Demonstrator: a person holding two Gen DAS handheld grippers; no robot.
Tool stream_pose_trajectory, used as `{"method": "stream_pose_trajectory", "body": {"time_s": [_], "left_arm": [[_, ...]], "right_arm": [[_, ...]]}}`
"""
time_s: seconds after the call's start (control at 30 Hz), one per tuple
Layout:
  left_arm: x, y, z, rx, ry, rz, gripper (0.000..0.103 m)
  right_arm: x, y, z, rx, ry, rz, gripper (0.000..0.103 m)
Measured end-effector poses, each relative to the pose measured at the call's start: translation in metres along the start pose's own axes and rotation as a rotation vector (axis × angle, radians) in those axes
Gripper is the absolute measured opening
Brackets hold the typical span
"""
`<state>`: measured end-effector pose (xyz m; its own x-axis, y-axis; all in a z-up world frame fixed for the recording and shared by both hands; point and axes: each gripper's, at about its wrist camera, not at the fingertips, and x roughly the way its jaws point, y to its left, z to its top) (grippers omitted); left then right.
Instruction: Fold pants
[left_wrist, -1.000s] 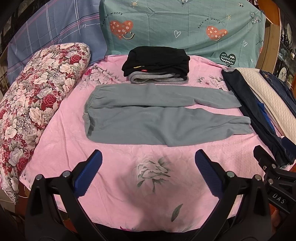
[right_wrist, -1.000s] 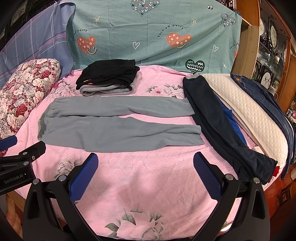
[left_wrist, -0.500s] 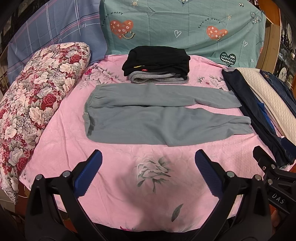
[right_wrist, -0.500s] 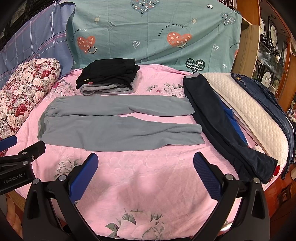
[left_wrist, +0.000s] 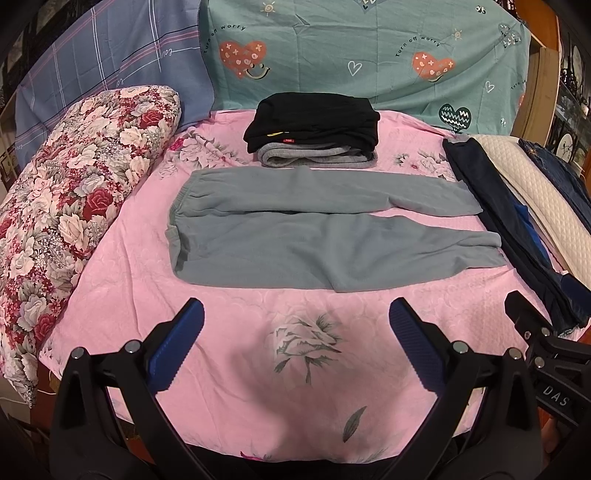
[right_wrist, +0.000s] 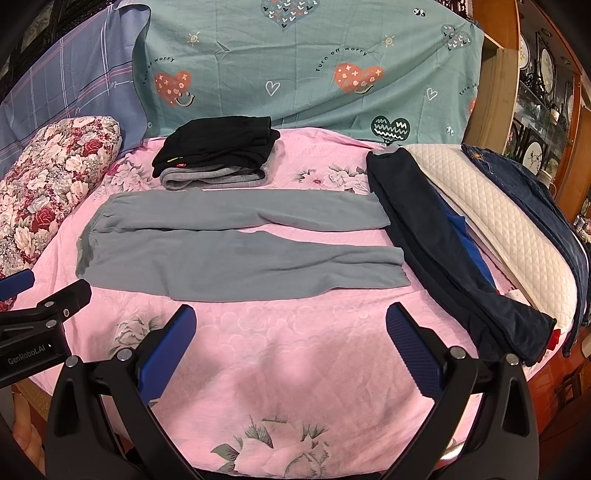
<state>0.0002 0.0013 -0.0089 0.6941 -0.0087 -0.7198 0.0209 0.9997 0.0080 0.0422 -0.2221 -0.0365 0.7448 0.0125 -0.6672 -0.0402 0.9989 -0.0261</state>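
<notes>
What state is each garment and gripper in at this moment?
grey pants: spread flat on the bed, unfolded, legs side by side, waistband to the left.
black garment: folded, on top of a pile.
grey garment: folded, under the black one.
dark navy pants: laid out lengthwise on the right.
left gripper: open, empty.
right gripper: open, empty.

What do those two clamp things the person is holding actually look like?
Both tongs are black plastic frames shaped like a wide V, studded with silver screws. Each of the left tongs and the right tongs carries two ribbed blue pads on its fingers. Seen from the neighbouring camera, white lettering shows on their sides: "GenRobot.AI" on the left, "DAS" on the right.
</notes>
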Motion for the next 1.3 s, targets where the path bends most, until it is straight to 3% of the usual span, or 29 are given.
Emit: {"method": "stream_pose_trajectory", "body": {"time_s": [0.73,0.87,0.93,1.1,1.3], "left_arm": [[0.007,-0.003,0.000,0.006,0.025,-0.008,0.101],[0.051,0.009,0.000,-0.069,0.193,-0.129,0.101],[0.083,0.026,-0.002,-0.156,0.279,-0.146,0.101],[0.134,0.082,0.012,-0.276,0.304,-0.025,0.101],[0.186,0.150,0.041,-0.391,0.379,0.000,0.101]], "right_arm": [[0.001,0.001,-0.001,0.000,0.004,0.003,0.102],[0.012,-0.003,-0.004,0.012,0.035,-0.008,0.102],[0.020,-0.007,-0.006,0.025,0.066,-0.008,0.102],[0.031,-0.010,-0.010,0.037,0.109,-0.001,0.102],[0.034,-0.010,-0.010,0.029,0.114,-0.014,0.102]]}}
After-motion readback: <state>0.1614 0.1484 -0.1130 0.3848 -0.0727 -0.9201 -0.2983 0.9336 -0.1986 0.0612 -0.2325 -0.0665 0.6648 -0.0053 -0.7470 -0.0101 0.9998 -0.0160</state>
